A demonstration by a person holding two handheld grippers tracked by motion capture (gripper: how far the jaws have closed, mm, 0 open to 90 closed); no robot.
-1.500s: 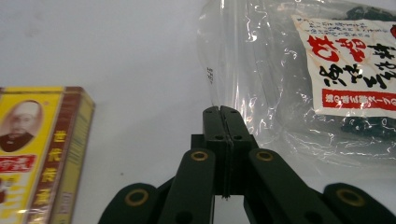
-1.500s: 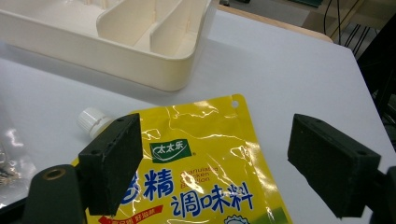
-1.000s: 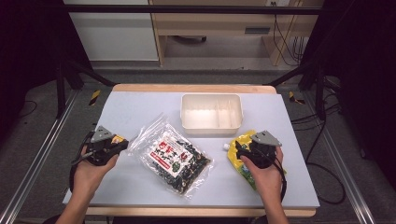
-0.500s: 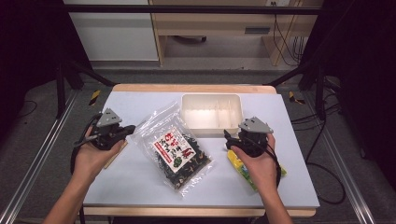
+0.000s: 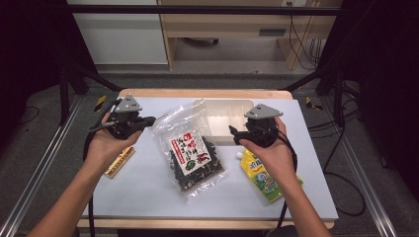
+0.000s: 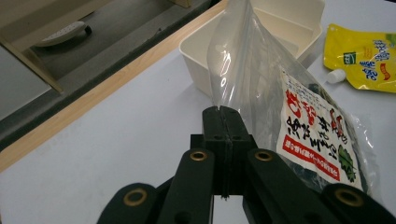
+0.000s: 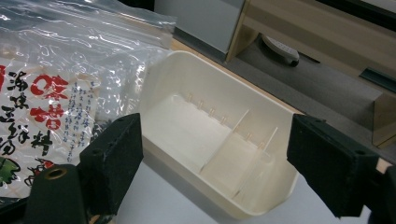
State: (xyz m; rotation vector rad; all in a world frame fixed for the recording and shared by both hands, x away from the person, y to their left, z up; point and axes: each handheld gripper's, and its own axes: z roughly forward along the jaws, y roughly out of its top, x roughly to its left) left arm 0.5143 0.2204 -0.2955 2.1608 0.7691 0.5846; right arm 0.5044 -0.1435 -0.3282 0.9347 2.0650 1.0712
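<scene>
A clear zip bag point(image 5: 192, 148) of dark dried food with a white and red label lies across the middle of the table. Its left upper edge is pulled up off the table. My left gripper point(image 5: 149, 120) is shut on that edge, and in the left gripper view the black jaws point(image 6: 223, 112) meet on the thin plastic of the bag point(image 6: 289, 107). My right gripper point(image 5: 232, 131) hovers to the right of the bag, its jaws wide apart and holding nothing. In the right gripper view, the right gripper point(image 7: 219, 163) frames the white tray point(image 7: 187, 58), with the bag point(image 7: 60, 93) at its left.
The white divided tray point(image 5: 237, 106) sits at the back of the table, partly behind the raised bag. A yellow spouted pouch point(image 5: 262, 173) lies under my right wrist. A small yellow and brown packet point(image 5: 120, 160) lies near the left edge.
Both hands have risen and moved away from the person. The left gripper has lifted the bag's edge with it, and the right hand has uncovered the yellow pouch.
</scene>
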